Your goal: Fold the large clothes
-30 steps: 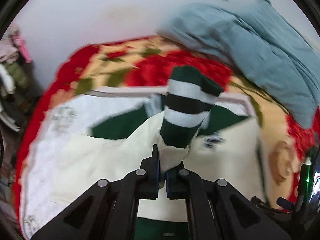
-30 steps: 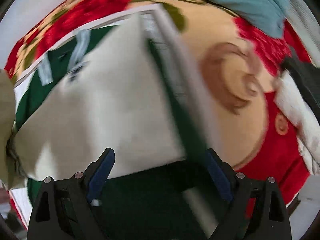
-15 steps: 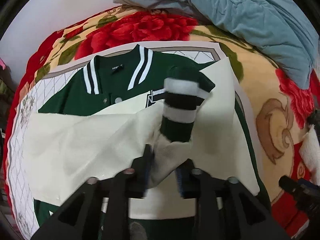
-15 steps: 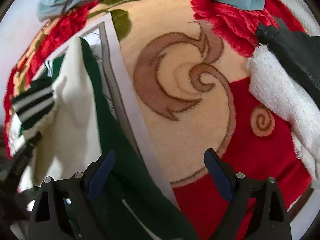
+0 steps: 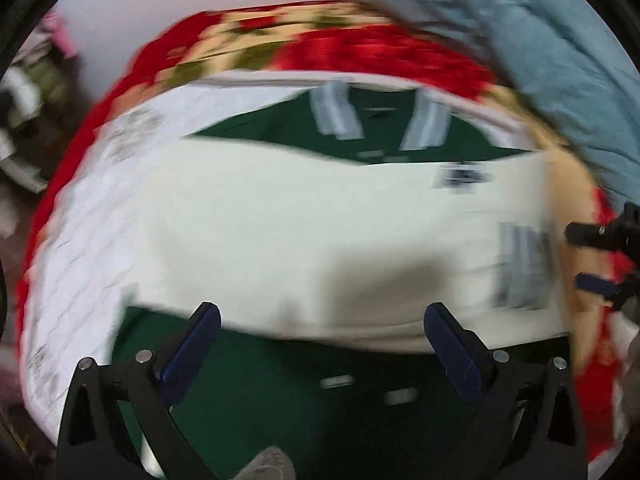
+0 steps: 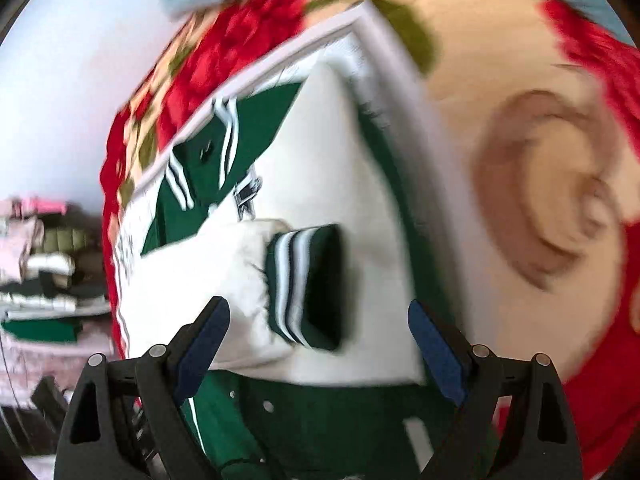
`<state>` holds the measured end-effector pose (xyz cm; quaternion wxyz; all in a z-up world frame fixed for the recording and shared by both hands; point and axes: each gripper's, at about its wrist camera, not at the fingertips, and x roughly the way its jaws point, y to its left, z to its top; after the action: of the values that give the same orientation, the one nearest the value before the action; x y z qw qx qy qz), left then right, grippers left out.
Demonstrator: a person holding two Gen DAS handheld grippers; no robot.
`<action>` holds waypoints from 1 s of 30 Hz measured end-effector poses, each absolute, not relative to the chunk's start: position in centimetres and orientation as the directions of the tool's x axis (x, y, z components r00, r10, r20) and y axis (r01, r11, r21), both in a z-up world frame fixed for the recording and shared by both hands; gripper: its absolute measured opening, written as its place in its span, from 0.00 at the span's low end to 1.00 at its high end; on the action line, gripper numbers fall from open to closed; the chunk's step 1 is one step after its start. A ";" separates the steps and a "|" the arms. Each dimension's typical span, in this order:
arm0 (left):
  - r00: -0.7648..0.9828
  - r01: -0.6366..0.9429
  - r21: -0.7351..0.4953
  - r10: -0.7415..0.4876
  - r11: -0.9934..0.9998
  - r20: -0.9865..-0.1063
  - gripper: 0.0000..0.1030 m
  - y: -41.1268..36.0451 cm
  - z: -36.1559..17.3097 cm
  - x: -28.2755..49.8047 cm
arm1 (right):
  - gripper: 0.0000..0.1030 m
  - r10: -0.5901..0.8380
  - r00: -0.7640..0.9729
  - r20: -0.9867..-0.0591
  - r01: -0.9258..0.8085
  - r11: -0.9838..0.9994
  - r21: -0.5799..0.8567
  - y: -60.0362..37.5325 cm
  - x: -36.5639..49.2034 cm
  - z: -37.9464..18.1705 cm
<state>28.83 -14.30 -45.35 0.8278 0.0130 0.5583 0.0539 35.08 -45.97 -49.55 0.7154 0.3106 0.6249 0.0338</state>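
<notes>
A red and cream floral blanket (image 6: 520, 80) covers the bed, and a blue-grey quilt (image 5: 540, 60) is heaped along its far edge. Spread flat on the blanket lies the green varsity jacket (image 6: 320, 412), collar away from the cameras, its cream sleeves (image 5: 300, 232) folded across the chest. One sleeve lies over the other, and its striped green-and-white cuff (image 6: 304, 288) rests on the cream cloth near the jacket's right edge.

The left gripper (image 5: 322, 326) hovers over the lower front of the jacket with its jaws spread wide. Nothing sits between the blue pads (image 5: 192, 344), and they touch no cloth as far as the blurred left wrist view shows. The right gripper (image 6: 318, 332) is just as wide open, also empty, poised just short of the striped cuff, which lies between the lines of its two fingers. In the left wrist view the right gripper's tips show at the right edge, beside the jacket.
</notes>
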 end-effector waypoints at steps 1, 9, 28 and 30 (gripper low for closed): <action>0.362 -0.104 0.115 0.146 0.988 -0.921 1.00 -12.9 -45.5 28.6 | 0.90 0.449 0.184 -0.874 0.331 0.809 0.486 -44.9 36.0 -50.6; 0.255 -0.313 0.282 0.366 0.907 -0.895 1.00 -2.8 -47.2 28.0 | 0.14 0.411 0.119 -0.904 0.236 0.872 0.428 -39.2 38.2 -53.2; 0.193 -0.268 0.452 0.508 0.851 -0.840 1.00 2.0 -56.4 39.7 | 0.60 0.293 0.105 -0.950 0.349 0.884 0.311 -45.5 37.3 -51.2; 0.197 -0.250 0.472 0.521 0.846 -0.830 1.00 1.7 -55.4 39.2 | 0.60 0.239 0.123 -0.963 0.337 0.903 0.267 -46.1 36.0 -49.7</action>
<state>39.18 1.74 -55.38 0.7649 0.1168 0.5812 0.2520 36.02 -46.08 -49.70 0.7169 0.2178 0.6614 -0.0340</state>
